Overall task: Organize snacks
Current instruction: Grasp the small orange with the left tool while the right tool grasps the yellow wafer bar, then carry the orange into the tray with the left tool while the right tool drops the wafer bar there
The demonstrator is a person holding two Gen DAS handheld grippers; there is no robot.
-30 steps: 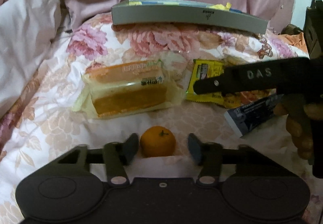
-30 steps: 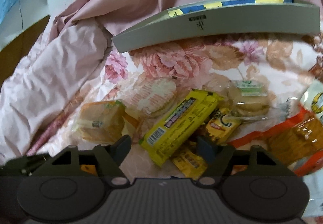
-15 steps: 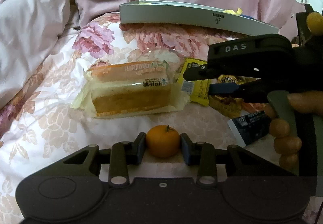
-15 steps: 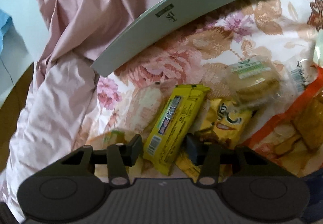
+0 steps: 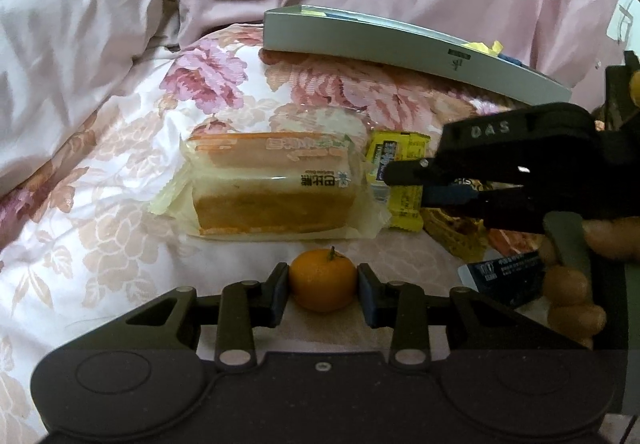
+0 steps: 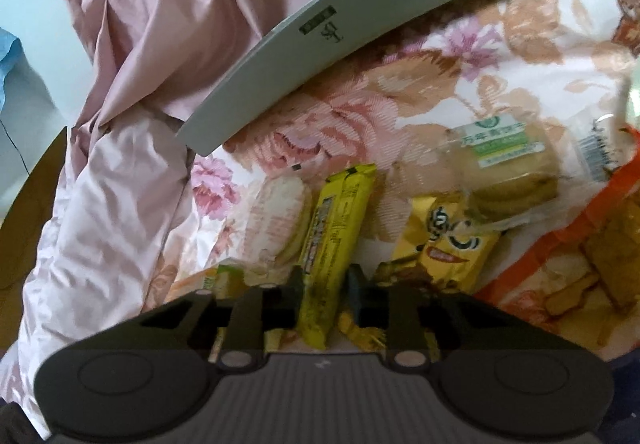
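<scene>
My left gripper (image 5: 323, 290) is shut on a small orange mandarin (image 5: 322, 279) that rests on the floral bedspread. A wrapped sandwich cake (image 5: 272, 185) lies just beyond it. My right gripper (image 6: 324, 290) is shut on a long yellow snack bar (image 6: 334, 236) lying among other snacks; the same bar (image 5: 396, 179) and the right gripper's body (image 5: 520, 167) show in the left wrist view. A grey box (image 5: 400, 47) with snacks inside stands at the back, also in the right wrist view (image 6: 360, 19).
Around the yellow bar lie a round rice cracker pack (image 6: 280, 219), a golden snack pack (image 6: 444, 244), a clear pack of biscuits (image 6: 508, 167) and an orange-edged bag (image 6: 580, 264). A dark packet (image 5: 504, 276) lies by the hand. Pink quilt (image 5: 80, 55) is bunched left and behind.
Both grippers have closed: the left onto the mandarin, the right onto the yellow snack bar. The right gripper tilted and moved in closer over the snacks.
</scene>
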